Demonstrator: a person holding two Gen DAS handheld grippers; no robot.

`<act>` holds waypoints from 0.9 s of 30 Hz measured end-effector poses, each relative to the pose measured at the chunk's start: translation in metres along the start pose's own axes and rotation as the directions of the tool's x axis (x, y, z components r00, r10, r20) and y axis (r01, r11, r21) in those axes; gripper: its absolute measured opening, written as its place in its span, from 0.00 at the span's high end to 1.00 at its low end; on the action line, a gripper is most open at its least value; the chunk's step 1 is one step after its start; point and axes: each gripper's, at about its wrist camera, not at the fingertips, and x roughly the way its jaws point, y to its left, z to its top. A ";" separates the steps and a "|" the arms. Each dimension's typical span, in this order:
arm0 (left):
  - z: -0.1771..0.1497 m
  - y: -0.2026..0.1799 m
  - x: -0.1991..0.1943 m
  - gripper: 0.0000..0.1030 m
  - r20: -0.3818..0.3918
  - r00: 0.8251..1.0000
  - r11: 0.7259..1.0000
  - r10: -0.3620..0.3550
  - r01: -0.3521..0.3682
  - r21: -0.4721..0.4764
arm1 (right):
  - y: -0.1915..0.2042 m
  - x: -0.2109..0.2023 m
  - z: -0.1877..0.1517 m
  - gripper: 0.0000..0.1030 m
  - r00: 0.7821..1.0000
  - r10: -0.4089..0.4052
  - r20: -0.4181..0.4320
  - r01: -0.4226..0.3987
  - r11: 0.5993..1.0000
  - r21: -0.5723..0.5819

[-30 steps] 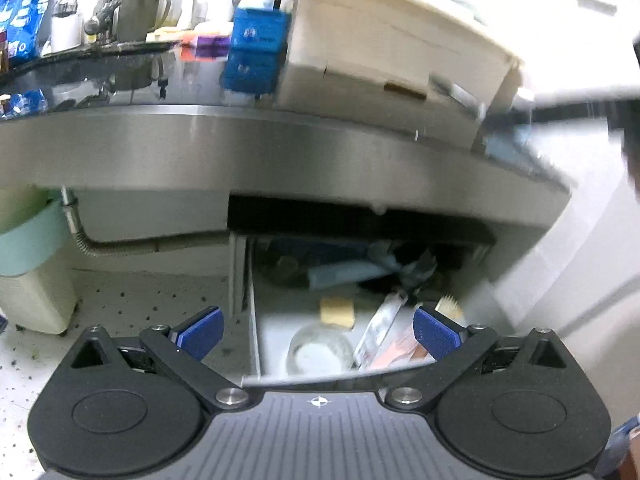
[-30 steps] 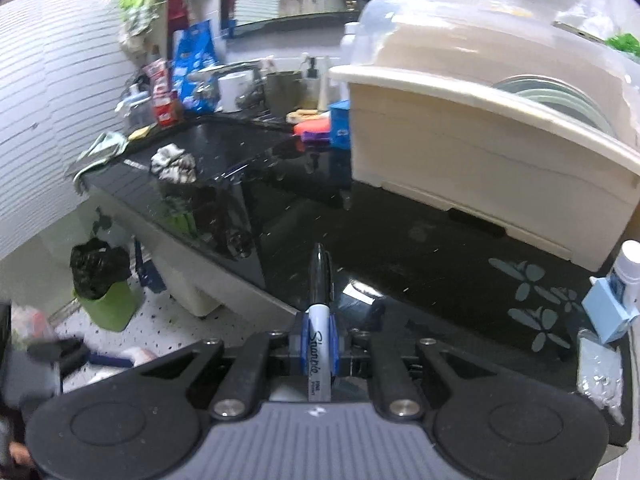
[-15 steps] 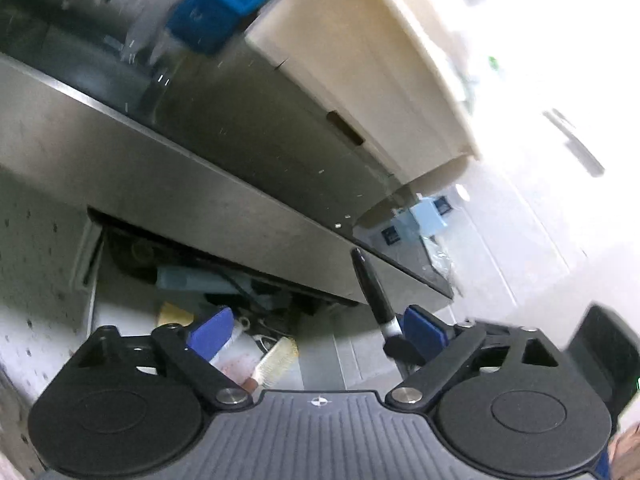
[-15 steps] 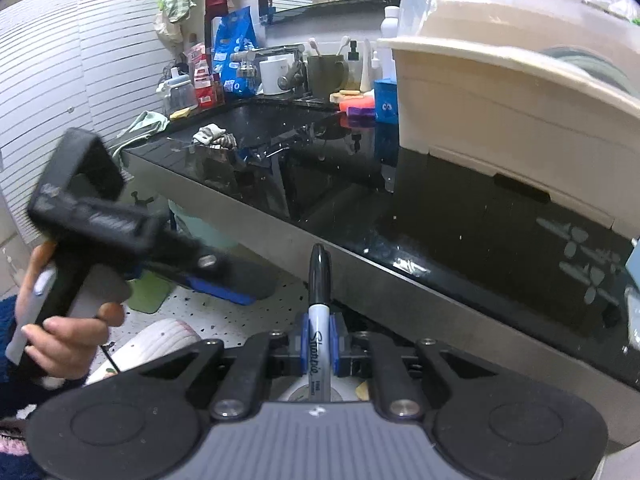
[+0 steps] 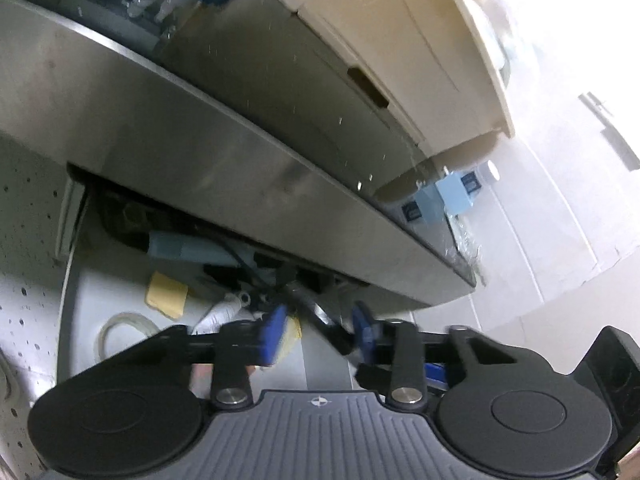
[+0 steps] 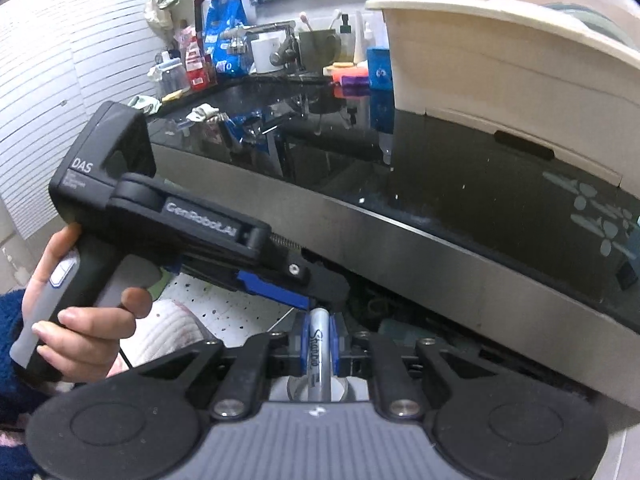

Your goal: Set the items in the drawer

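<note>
Riding in the right gripper (image 6: 319, 350), the Sharpie marker (image 6: 318, 354) is pinched between the blue pads, its long axis running straight ahead along the fingers and out toward the open drawer (image 5: 120, 300) under the steel counter edge (image 6: 440, 248). And here is the crux: the marker's far end disappears behind the left gripper (image 5: 318, 336), which crosses just in front of the right one. In the left wrist view, a dark slanted shaft (image 5: 320, 320), most likely that same marker, sits between the left fingers, which stand part-way spread, blurred, not visibly touching it. So both tools crowd the one pen, right holding, left at its tip, the drawer just below and beyond.

What each view gives: the right wrist shows the firm pinch, the printed barrel and the person's hand (image 6: 80, 320) on the left tool's handle, but little of the drawer's inside. The left wrist looks down into it: a yellow sponge (image 5: 166, 294), a white tube (image 5: 222, 310), a pale blue box (image 5: 188, 246) at the back, with bare floor at the near left.
</note>
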 end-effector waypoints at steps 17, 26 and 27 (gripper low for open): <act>-0.003 -0.005 0.026 0.89 -0.004 0.990 0.988 0.142 -0.142 0.063 | -0.020 0.039 -0.036 0.89 0.999 -0.029 -0.036 0.030 0.999 0.035; -0.015 -0.033 0.050 0.89 0.090 0.944 0.875 0.317 -0.327 0.358 | -0.042 0.011 -0.064 0.89 0.994 -0.102 0.031 0.098 0.989 0.115; -0.018 -0.037 0.057 0.89 0.088 0.942 0.857 0.325 -0.332 0.393 | -0.045 0.007 -0.068 0.89 0.993 -0.107 0.041 0.101 0.986 0.131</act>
